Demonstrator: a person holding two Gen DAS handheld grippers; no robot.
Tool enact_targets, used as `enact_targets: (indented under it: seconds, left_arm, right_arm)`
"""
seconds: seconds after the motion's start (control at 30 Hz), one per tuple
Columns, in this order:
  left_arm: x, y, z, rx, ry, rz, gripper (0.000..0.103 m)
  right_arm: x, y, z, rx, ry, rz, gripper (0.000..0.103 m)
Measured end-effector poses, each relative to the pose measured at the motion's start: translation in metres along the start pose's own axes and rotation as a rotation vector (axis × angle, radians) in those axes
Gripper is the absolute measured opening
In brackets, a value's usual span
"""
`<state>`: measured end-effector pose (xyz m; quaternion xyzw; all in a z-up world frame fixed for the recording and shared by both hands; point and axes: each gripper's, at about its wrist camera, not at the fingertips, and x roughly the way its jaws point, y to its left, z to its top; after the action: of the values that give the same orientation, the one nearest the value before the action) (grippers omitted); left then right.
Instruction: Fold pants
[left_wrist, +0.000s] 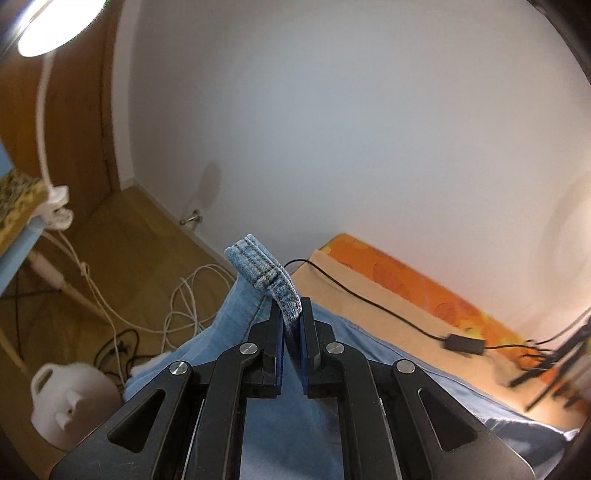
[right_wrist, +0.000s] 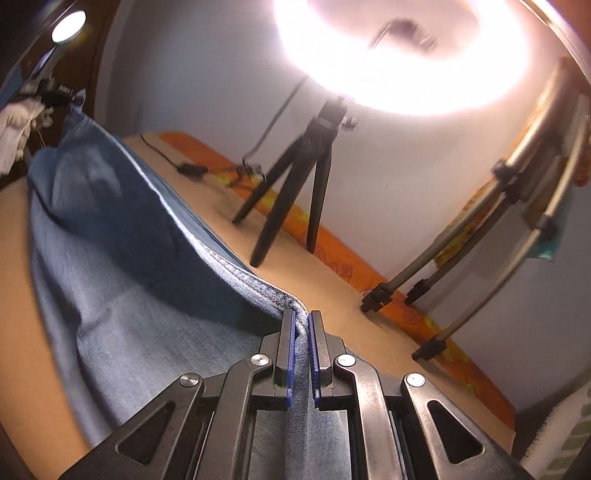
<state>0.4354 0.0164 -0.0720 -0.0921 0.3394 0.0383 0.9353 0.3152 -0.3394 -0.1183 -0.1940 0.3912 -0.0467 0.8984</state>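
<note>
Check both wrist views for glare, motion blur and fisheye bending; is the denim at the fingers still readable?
Right wrist: ring light blown out, glare washing the wall; tripod and far jeans smeared. Left wrist: desk lamp clipped; cables at right blurred, wall edges bowed. Denim hem is sharp at the left gripper and the right gripper.

Light blue denim pants (right_wrist: 122, 280) with tan stitching; black gripper fingers (left_wrist: 275, 328) with blue pads; orange leaf-patterned mattress edge (left_wrist: 424, 288).
</note>
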Motion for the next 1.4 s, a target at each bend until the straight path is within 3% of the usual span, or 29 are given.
enact_targets:
  seconds: [0.23,0.43,0.53,0.6,0.7,0.77,0.8,0.9,1.1,1.33,1.4]
  left_arm:
    - [0.063,-0.022,-0.004,0.066,0.051,0.058,0.006]
    - [0.093,-0.03,-0.005,0.089,0.092,0.059,0.011]
    - [0.095,-0.031,-0.002,0.092,0.095,0.05,0.026]
    - [0.087,-0.025,0.005,0.08,0.088,0.021,0.043]
    - [0.066,-0.011,0.018,0.082,0.059,-0.011,0.043]
    - [0.049,0.003,0.028,0.095,0.032,-0.021,0.045]
    - [0.037,0.013,0.031,0.102,0.018,-0.028,0.047]
    - [0.005,0.043,0.032,0.14,-0.022,-0.033,0.05]
    - [-0.026,0.1,0.001,0.192,0.04,-0.051,0.05]
    - [-0.025,0.128,-0.038,0.184,0.11,-0.095,0.05]
    - [-0.026,0.135,-0.041,0.172,0.118,-0.112,0.05]
  right_arm:
    - [0.064,0.002,0.004,-0.037,0.082,-0.003,0.004]
    - [0.091,0.003,-0.003,-0.05,0.127,0.001,0.004]
    - [0.094,0.005,-0.005,-0.055,0.144,-0.001,0.004]
    - [0.097,0.005,-0.005,-0.055,0.154,-0.011,0.004]
    - [0.099,0.007,-0.005,-0.071,0.166,-0.038,0.005]
    - [0.098,0.008,-0.003,-0.082,0.179,-0.033,0.013]
    - [0.096,0.008,-0.001,-0.08,0.174,-0.039,0.027]
    - [0.081,0.008,0.009,-0.071,0.136,-0.047,0.035]
    - [0.046,0.03,0.05,-0.078,0.0,0.055,0.04]
    - [0.033,0.099,0.122,-0.146,-0.113,0.193,0.042]
    - [0.037,0.117,0.144,-0.154,-0.123,0.238,0.048]
